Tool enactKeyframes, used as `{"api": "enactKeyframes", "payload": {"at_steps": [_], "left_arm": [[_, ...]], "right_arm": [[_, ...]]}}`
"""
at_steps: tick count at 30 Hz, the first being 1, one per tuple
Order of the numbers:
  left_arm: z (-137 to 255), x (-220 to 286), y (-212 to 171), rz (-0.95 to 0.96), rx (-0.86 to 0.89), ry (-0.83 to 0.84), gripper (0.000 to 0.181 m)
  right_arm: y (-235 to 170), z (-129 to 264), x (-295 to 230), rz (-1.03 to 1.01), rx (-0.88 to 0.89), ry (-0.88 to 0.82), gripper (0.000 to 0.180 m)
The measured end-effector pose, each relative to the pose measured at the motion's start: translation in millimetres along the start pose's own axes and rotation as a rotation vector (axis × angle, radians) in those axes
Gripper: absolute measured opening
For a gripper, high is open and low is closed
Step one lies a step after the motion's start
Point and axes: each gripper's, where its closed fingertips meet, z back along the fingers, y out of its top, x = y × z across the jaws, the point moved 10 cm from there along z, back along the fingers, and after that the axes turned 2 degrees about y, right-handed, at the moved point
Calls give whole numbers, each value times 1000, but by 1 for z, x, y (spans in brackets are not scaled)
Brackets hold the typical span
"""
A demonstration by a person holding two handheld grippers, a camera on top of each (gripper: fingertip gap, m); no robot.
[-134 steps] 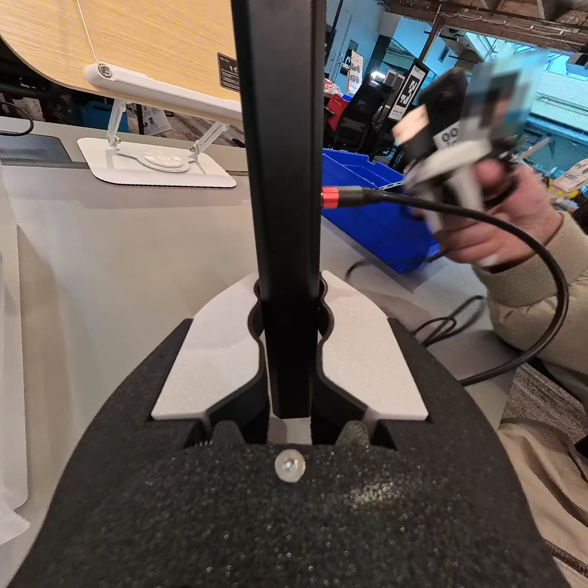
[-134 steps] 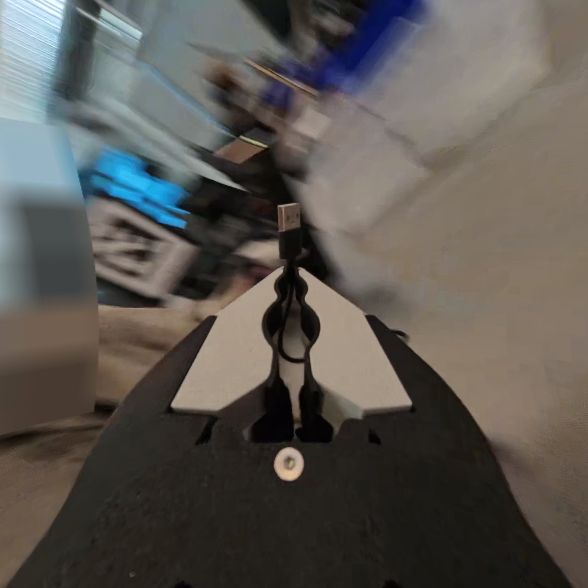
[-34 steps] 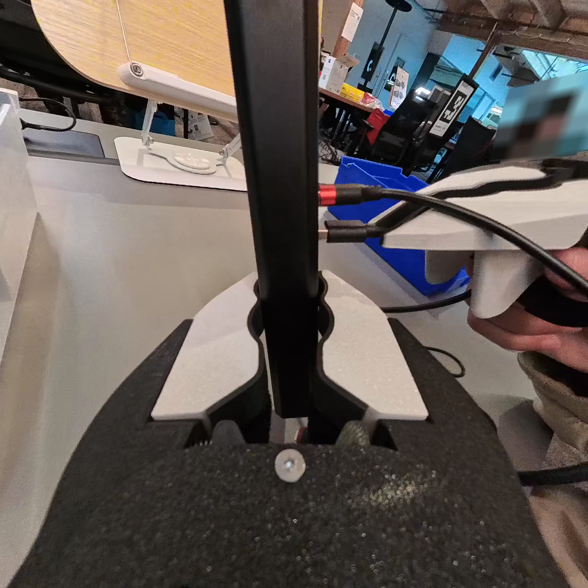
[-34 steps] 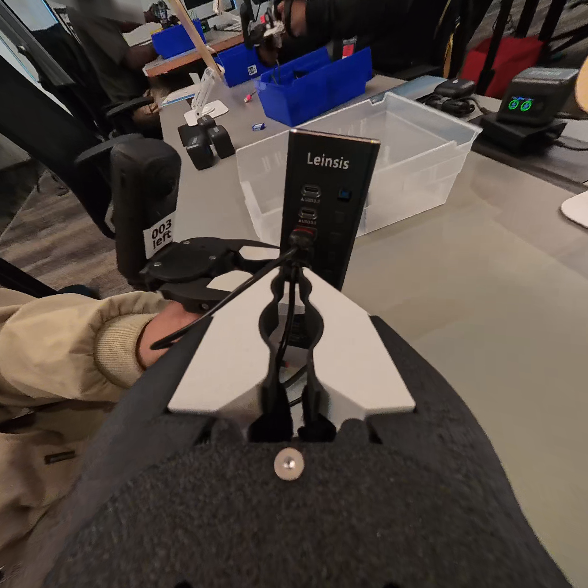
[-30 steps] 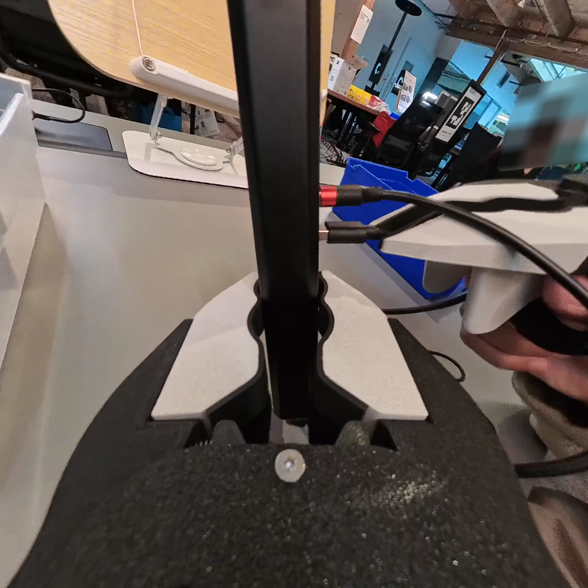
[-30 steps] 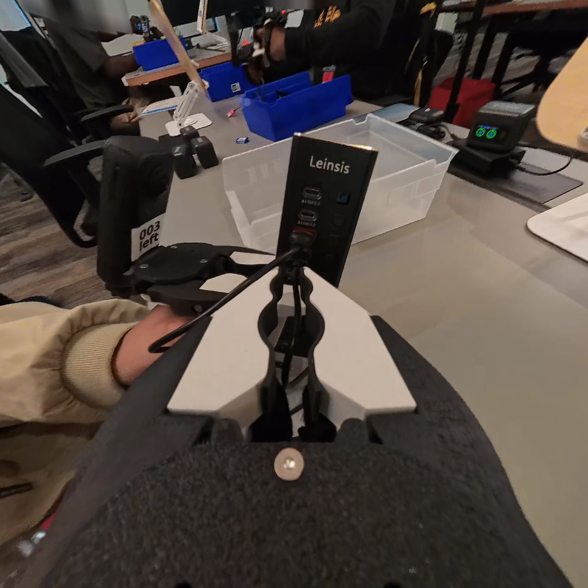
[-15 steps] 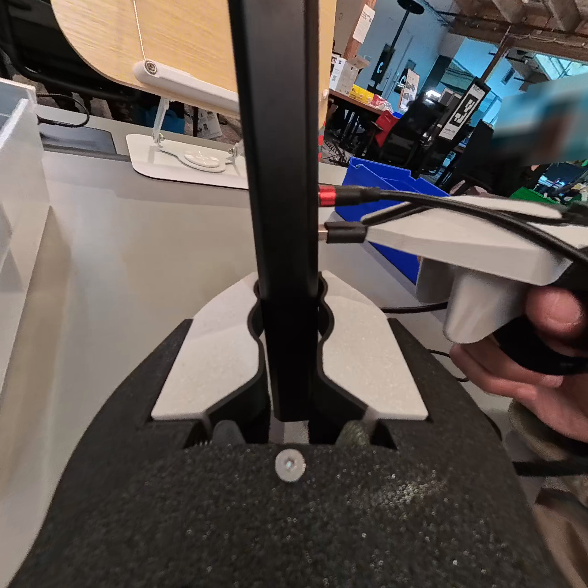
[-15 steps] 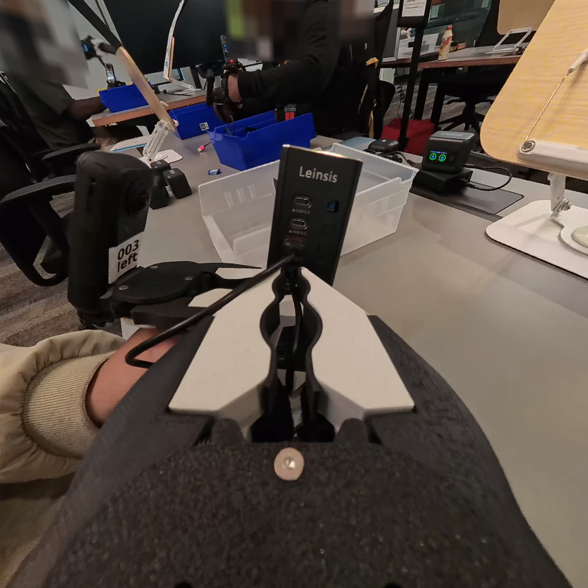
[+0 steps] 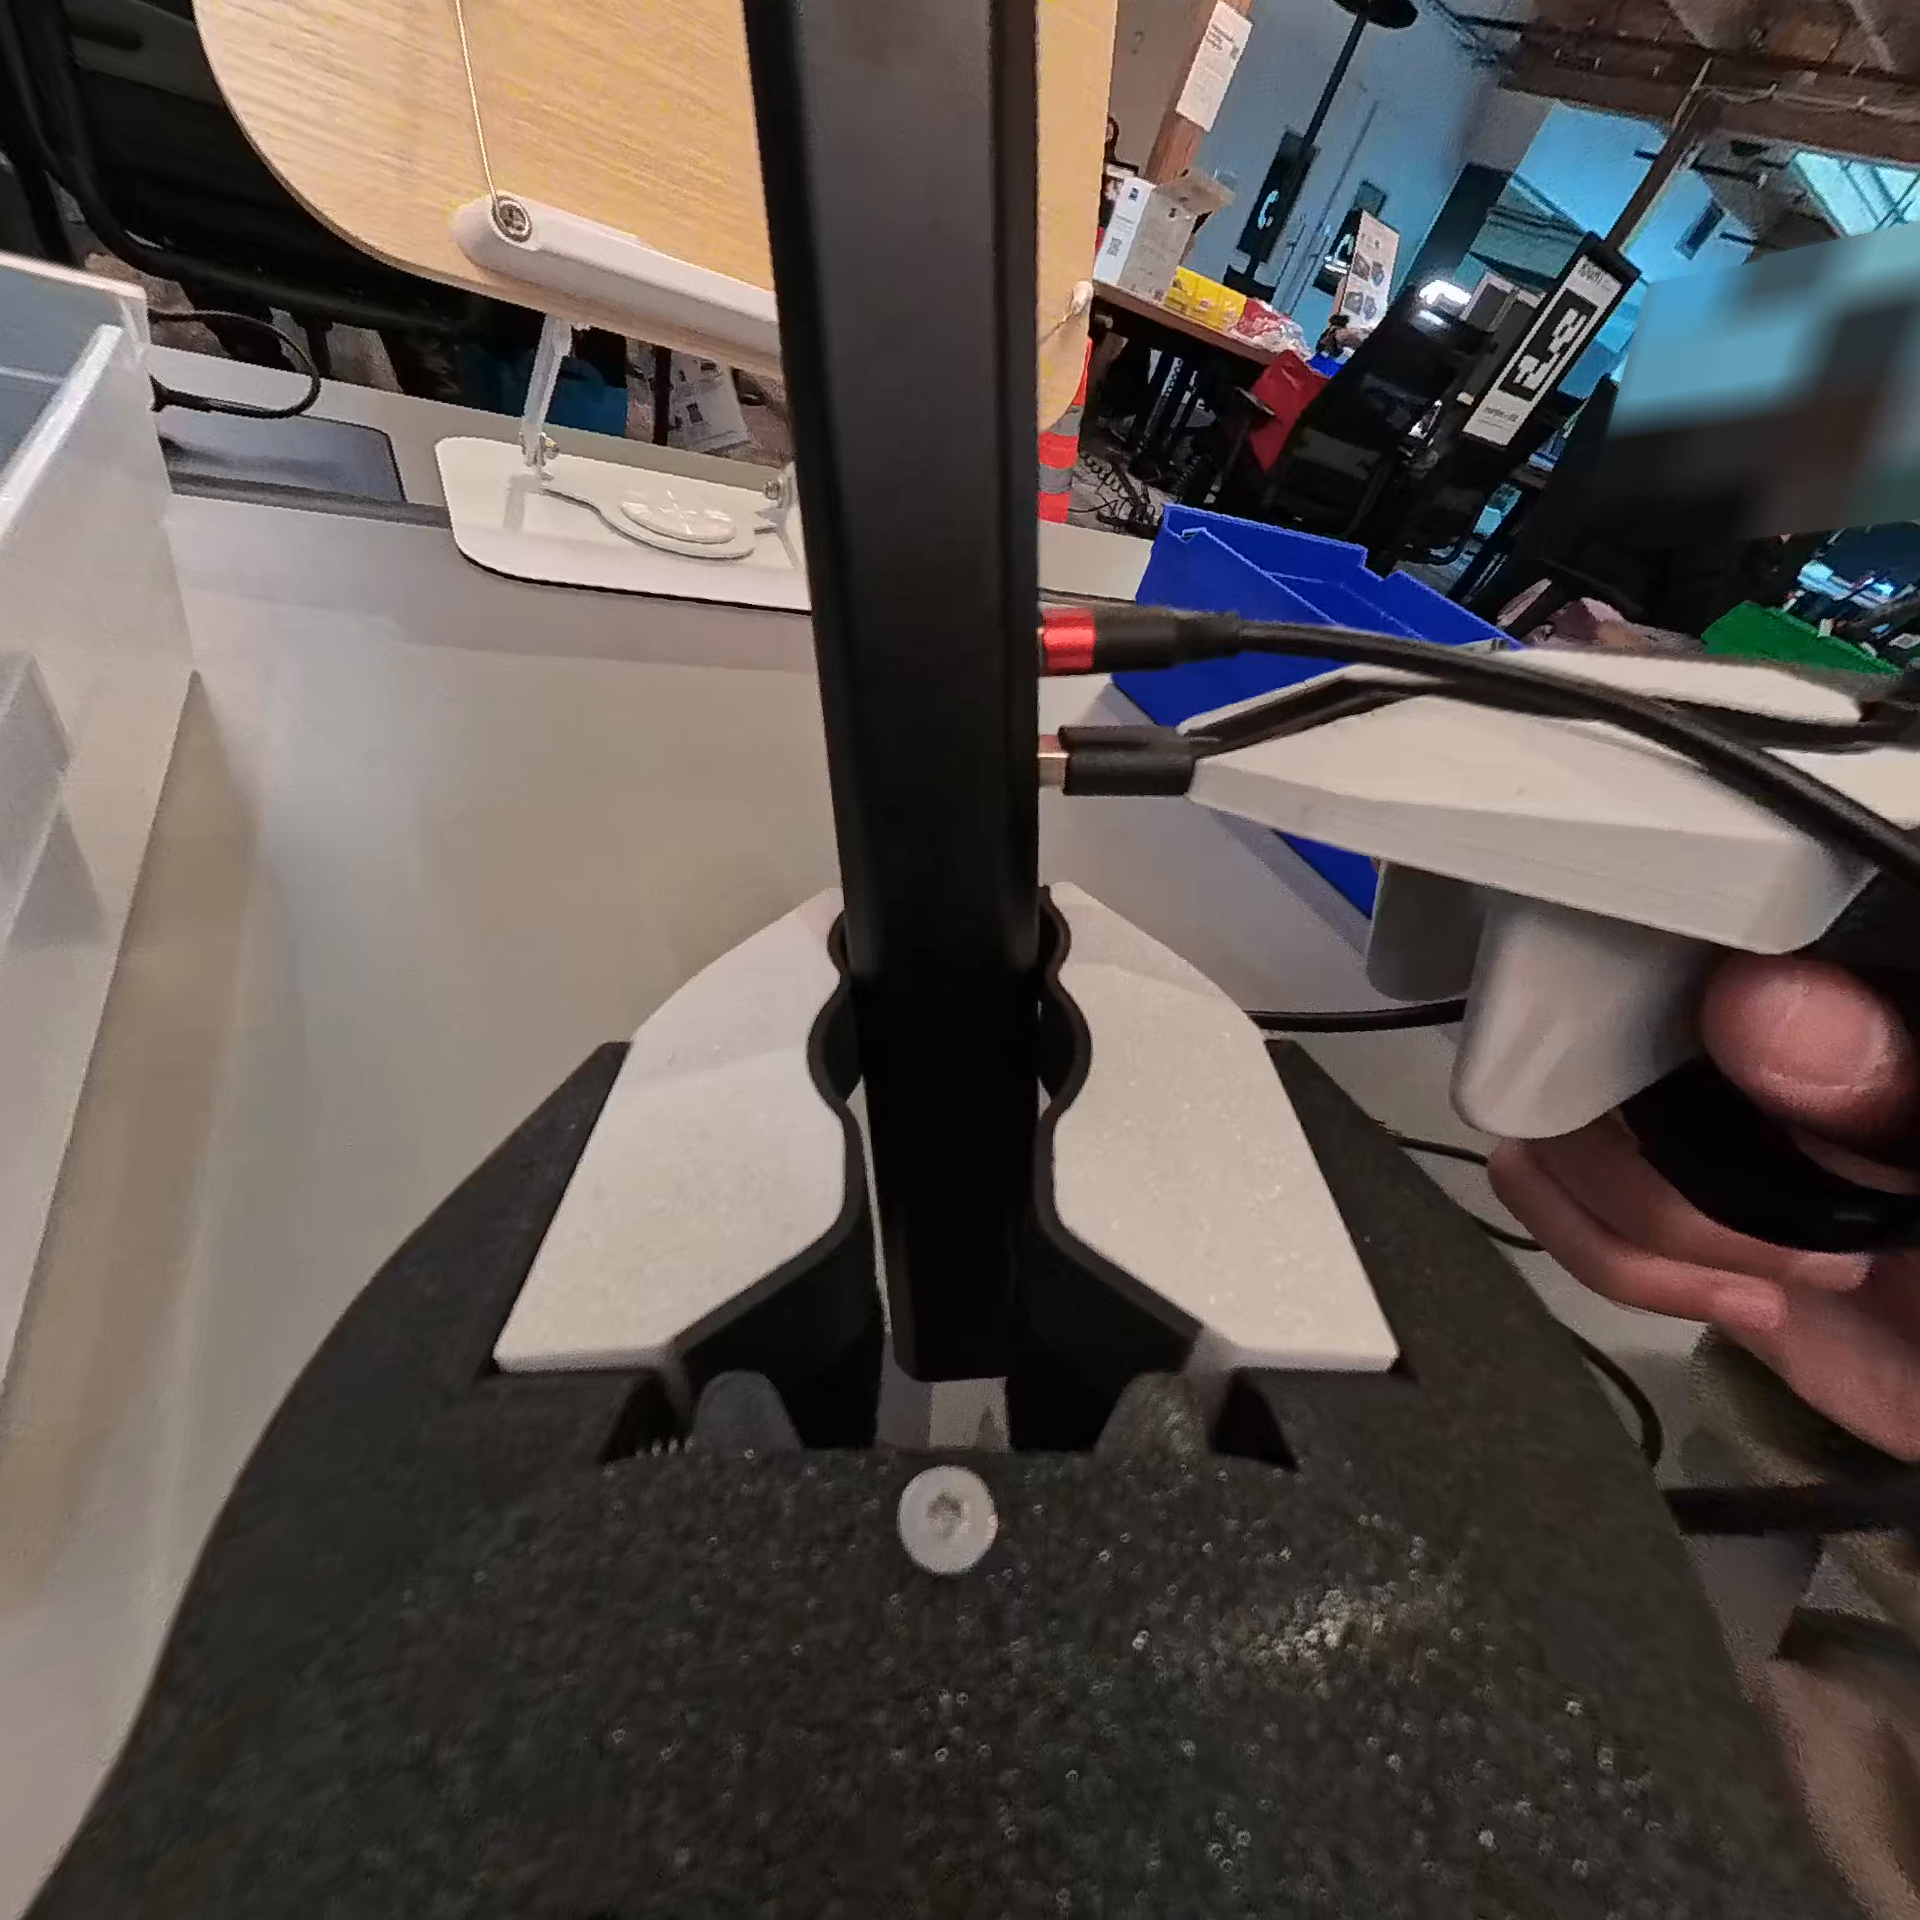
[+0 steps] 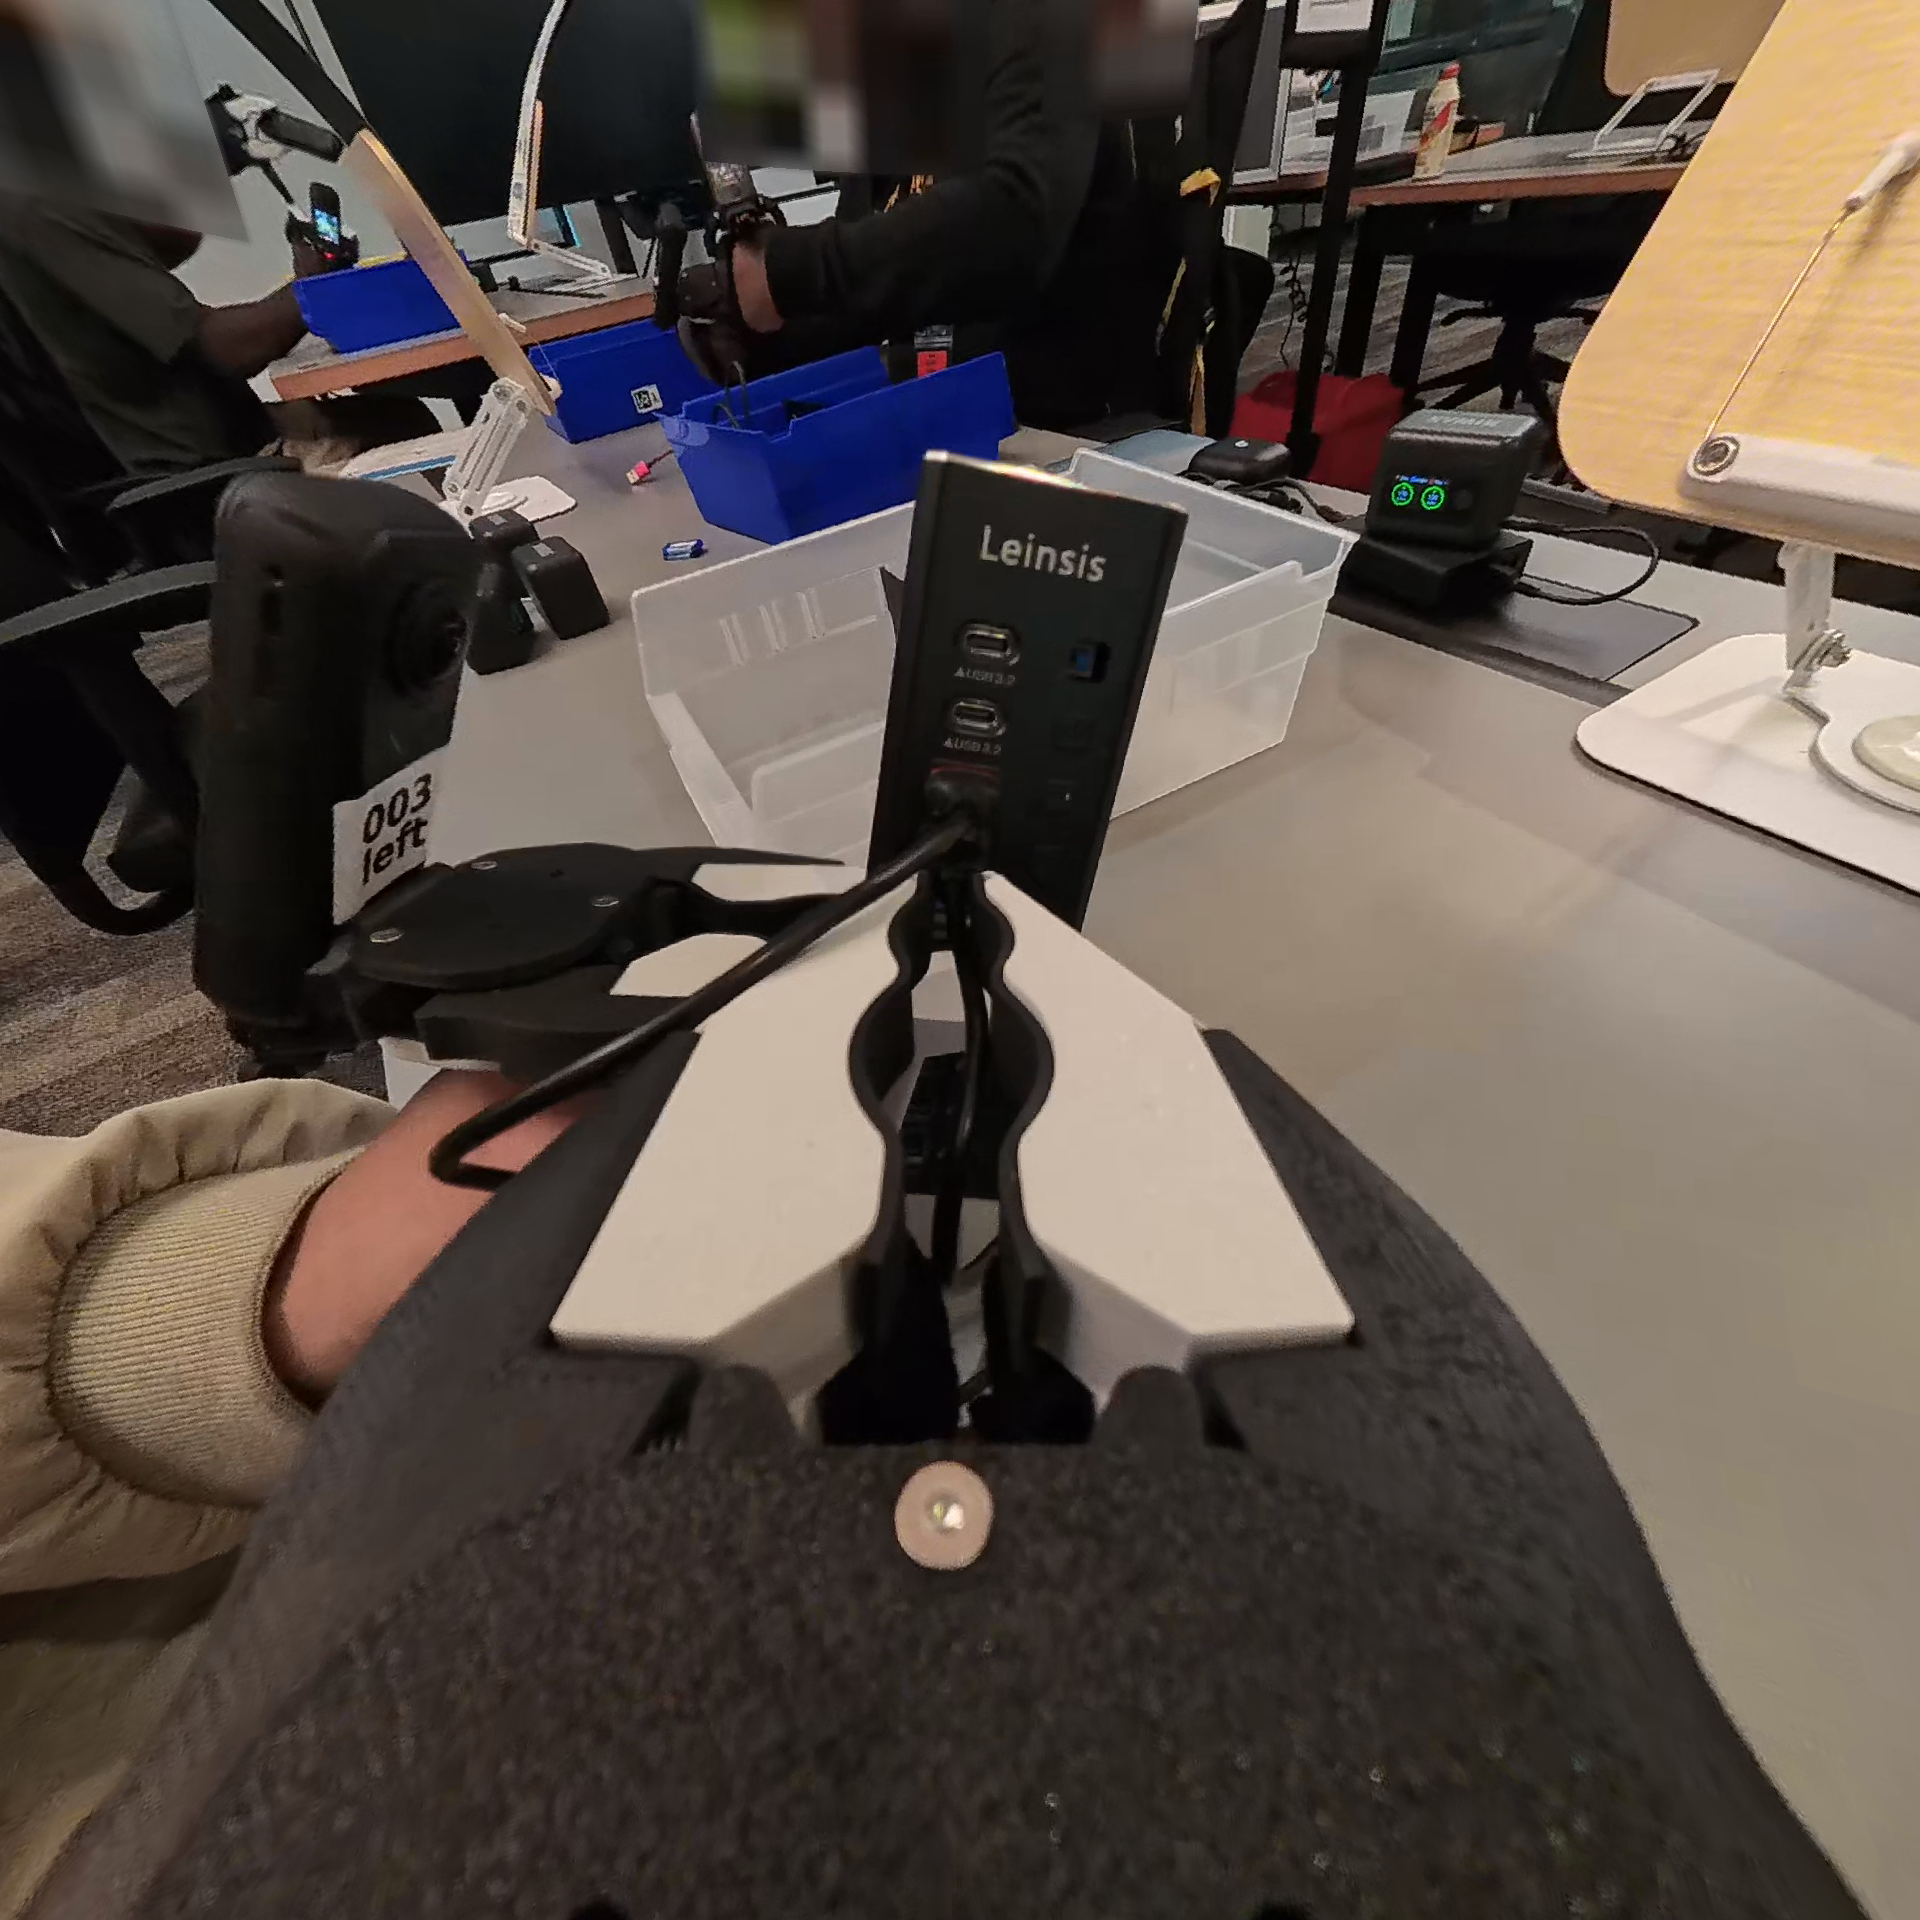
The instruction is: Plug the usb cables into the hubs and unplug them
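Between the left tongs (image 9: 948,1039), clenched on its lower part, a tall black USB hub (image 9: 914,582) stands upright, its long axis vertical and its narrow edge toward the left wrist camera. Its port face points to the person's right, toward the right tongs (image 9: 1205,764). In the right wrist view that face (image 10: 1023,686) shows two oval sockets vacant near the top. Below them a red-collared plug (image 9: 1117,636) sits fully in a port, its thick black cable (image 9: 1558,686) trailing off to the right.

Just under it, the right tongs grasp a thinner black plug (image 9: 1117,761) by its cable end. The plug lies horizontally, metal tip toward the hub. The tip appears to be entering or touching the port face; how deep it sits cannot be told.

Risks from here, as a judgement: pinched near its rear end, the plug may pivot and jam against the port rim if it meets the socket at a slant. A hard push could tilt the hub in the left tongs, since they grip only its lower part. The thick cable crosses the right tongs and could snag, loosening the seated plug.

Beyond the hub, a clear plastic bin (image 10: 790,665) rests on the grey tabletop (image 10: 1455,987). A wooden board on a white stand (image 9: 623,166) and a blue bin (image 9: 1299,592) sit farther off, with other people at other desks.
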Motion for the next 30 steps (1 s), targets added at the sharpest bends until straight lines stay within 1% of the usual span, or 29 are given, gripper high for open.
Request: {"api": "enactKeyframes", "payload": {"at_steps": [5,10,14,17,20,23,25,26,28,29,30], "left_arm": [[5,3,4,-156,19,36,31],[5,6,2,-174,2,24,32],[2,1,2,-54,11,-24,31],[3,-4,8,-13,42,-75,30],[10,-22,10,103,71,-82,30],[22,-48,11,278,123,-109,30],[32,-61,12,328,146,-120,30],[36,-64,13,333,152,-133,30],[45,-67,17,325,176,-161,30],[48,-66,19,314,195,-178,30],[50,-64,21,299,212,-199,30]], "right_arm": [[2,2,-2,22,12,23,5],[1,4,-3,19,19,24,5],[4,1,0,12,-4,32,5],[12,5,3,40,-11,85,13],[34,23,10,95,34,173,18],[57,50,32,154,65,188,18],[58,62,51,163,-4,188,18],[51,65,62,169,-72,175,18],[23,66,86,191,-309,88,26],[7,67,96,183,-423,25,27],[-8,71,105,141,-486,-51,27]]}}
